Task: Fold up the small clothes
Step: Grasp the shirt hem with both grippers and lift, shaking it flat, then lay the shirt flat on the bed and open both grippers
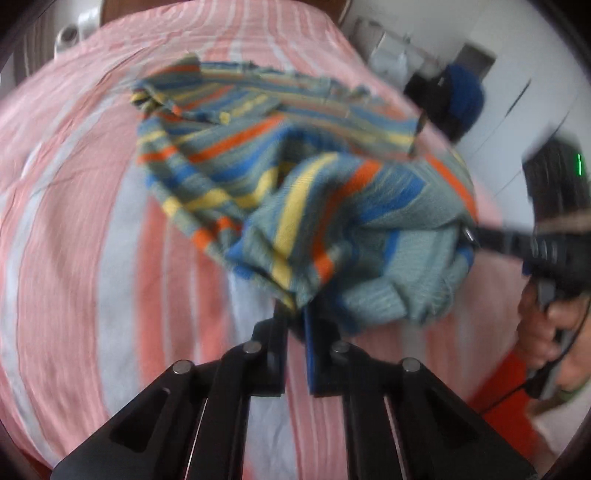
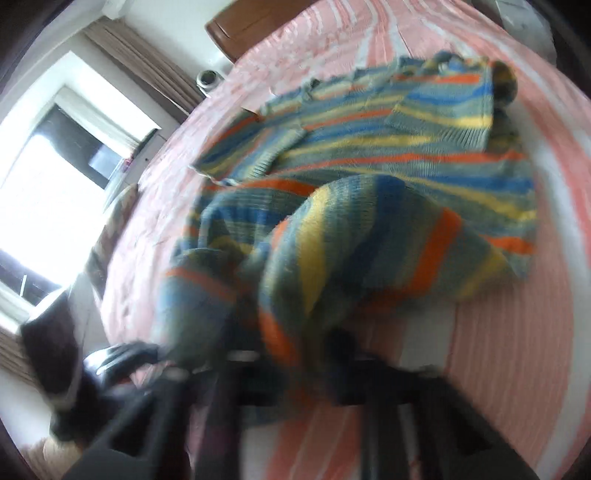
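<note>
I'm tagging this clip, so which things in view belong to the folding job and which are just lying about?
Job:
striped sweater
left claw, shut on the sweater's edge
right claw, gripping the sweater's other end
pink striped bedsheet

Lying about:
window
brown curtain
wooden headboard

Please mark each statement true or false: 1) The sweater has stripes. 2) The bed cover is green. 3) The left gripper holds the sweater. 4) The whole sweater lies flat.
1) True: the sweater has blue, yellow and orange stripes.
2) False: the bed cover is pink and white striped.
3) True: the left gripper is shut on a fold of the knit.
4) False: the near part is lifted and bunched at both grippers; the right gripper is buried in cloth.
</note>
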Tool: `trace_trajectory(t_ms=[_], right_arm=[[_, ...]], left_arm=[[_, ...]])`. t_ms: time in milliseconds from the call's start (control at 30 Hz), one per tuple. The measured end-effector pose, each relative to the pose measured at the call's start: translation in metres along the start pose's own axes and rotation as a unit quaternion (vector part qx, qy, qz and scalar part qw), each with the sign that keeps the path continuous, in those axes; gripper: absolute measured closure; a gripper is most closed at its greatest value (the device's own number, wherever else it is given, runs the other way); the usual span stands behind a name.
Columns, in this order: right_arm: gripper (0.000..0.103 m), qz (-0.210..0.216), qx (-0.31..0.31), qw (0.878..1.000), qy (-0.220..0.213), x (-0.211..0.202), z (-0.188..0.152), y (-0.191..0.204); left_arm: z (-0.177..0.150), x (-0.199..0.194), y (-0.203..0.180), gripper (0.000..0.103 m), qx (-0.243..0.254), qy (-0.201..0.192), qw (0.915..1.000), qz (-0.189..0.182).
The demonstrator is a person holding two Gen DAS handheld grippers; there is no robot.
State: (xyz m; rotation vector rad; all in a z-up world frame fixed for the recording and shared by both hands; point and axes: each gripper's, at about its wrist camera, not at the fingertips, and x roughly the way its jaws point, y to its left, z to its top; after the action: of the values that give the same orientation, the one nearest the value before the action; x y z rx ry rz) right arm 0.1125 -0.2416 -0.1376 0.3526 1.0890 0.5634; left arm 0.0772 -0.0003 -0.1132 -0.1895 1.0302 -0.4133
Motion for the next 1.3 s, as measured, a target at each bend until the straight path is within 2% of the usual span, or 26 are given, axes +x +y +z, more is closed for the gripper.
trace_trajectory(t_ms=[100,200,267,300,333,367,400,433,467,500,567,600,633,667,733,800,833,867,900,967,1000,1067,1133,1233,1267,1300], right_arm=[[0.093,-0.008,-0.032,0.999,0.004,-0.053,-0.027,0.009],[0.093,-0.037,-0.031,0.998,0.027,-0.094,-0.065,-0.002],[0.092,-0.087,-0.027,0.995,0.05,-0.1,-0.095,-0.015],[0.088,-0.121,-0.022,0.99,0.063,-0.098,-0.109,-0.023],[0.078,-0.14,-0.015,0.987,0.07,-0.1,-0.118,-0.03],[0.073,-0.154,0.003,0.985,0.075,-0.099,-0.13,-0.041],[0.066,-0.156,0.015,0.985,0.07,-0.101,-0.134,-0.046],[0.066,-0.163,0.03,0.985,0.053,-0.106,-0.136,-0.049],[0.065,-0.167,0.034,0.985,0.04,-0.108,-0.134,-0.047],[0.063,-0.17,0.031,0.985,0.025,-0.111,-0.13,-0.042],[0.044,-0.177,-0.006,0.984,-0.007,-0.114,-0.11,-0.018],[0.029,-0.178,-0.022,0.984,-0.016,-0.113,-0.102,-0.006],[0.023,-0.179,-0.051,0.982,-0.028,-0.108,-0.089,0.011],[0.023,-0.182,-0.073,0.98,-0.034,-0.094,-0.077,0.022],[0.023,-0.19,-0.108,0.975,-0.03,-0.067,-0.063,0.04],[0.027,-0.216,-0.133,0.967,-0.007,-0.034,-0.055,0.044],[0.057,-0.238,-0.145,0.96,0.014,-0.016,-0.055,0.042],[0.08,-0.248,-0.139,0.959,0.023,-0.015,-0.058,0.035],[0.09,-0.242,-0.12,0.963,0.024,-0.019,-0.062,0.03],[0.093,-0.201,-0.074,0.977,0.0,-0.052,-0.072,0.02],[0.097,-0.203,-0.061,0.977,-0.005,-0.068,-0.08,0.017],[0.097,-0.204,-0.024,0.979,-0.005,-0.105,-0.104,0.001],[0.097,-0.204,0.019,0.979,0.018,-0.115,-0.126,-0.021],[0.095,-0.231,0.067,0.969,0.052,-0.128,-0.166,-0.052],[0.092,-0.229,0.08,0.969,0.047,-0.133,-0.173,-0.059],[0.079,-0.221,0.09,0.97,0.039,-0.137,-0.175,-0.065]], left_arm=[[-0.014,-0.049,0.023,0.097,0.015,-0.015,0.9997,-0.013],[-0.032,-0.082,0.05,0.1,0.025,-0.013,0.9992,0.03],[-0.044,-0.088,0.069,0.1,0.013,0.007,0.9981,0.06],[-0.048,-0.089,0.074,0.098,0.011,0.015,0.9969,0.076],[-0.052,-0.089,0.077,0.098,0.012,0.019,0.9963,0.083],[-0.056,-0.086,0.081,0.09,0.01,0.024,0.996,0.085],[-0.058,-0.087,0.081,0.073,0.005,0.025,0.9963,0.083],[-0.06,-0.088,0.081,0.061,-0.002,0.022,0.9967,0.078],[-0.058,-0.083,0.077,0.039,-0.008,0.016,0.997,0.076],[-0.058,-0.08,0.074,0.03,-0.009,0.008,0.9969,0.078],[-0.054,-0.065,0.062,0.029,0.008,0.011,0.9953,0.096],[-0.051,-0.057,0.058,0.029,0.014,0.018,0.9941,0.106],[-0.049,-0.046,0.052,0.029,0.022,0.026,0.9925,0.118],[-0.05,-0.04,0.048,0.03,0.027,0.031,0.9915,0.123],[-0.051,-0.023,0.04,0.043,0.035,0.052,0.9898,0.128],[-0.055,-0.015,0.031,0.083,0.054,0.054,0.9879,0.135],[-0.056,-0.017,0.029,0.097,0.062,0.055,0.9874,0.135],[-0.057,-0.019,0.028,0.098,0.065,0.056,0.9877,0.131],[-0.057,-0.026,0.031,0.099,0.06,0.051,0.989,0.126],[-0.058,-0.044,0.04,0.099,0.048,0.04,0.9922,0.108],[-0.059,-0.048,0.044,0.099,0.043,0.038,0.9931,0.103],[-0.061,-0.054,0.051,0.099,0.034,0.036,0.9943,0.094],[-0.06,-0.051,0.054,0.099,0.03,0.04,0.9945,0.092],[-0.057,-0.039,0.055,0.099,0.023,0.051,0.9944,0.09],[-0.057,-0.036,0.055,0.099,0.022,0.054,0.9942,0.091],[-0.057,-0.034,0.055,0.099,0.022,0.056,0.994,0.091]])
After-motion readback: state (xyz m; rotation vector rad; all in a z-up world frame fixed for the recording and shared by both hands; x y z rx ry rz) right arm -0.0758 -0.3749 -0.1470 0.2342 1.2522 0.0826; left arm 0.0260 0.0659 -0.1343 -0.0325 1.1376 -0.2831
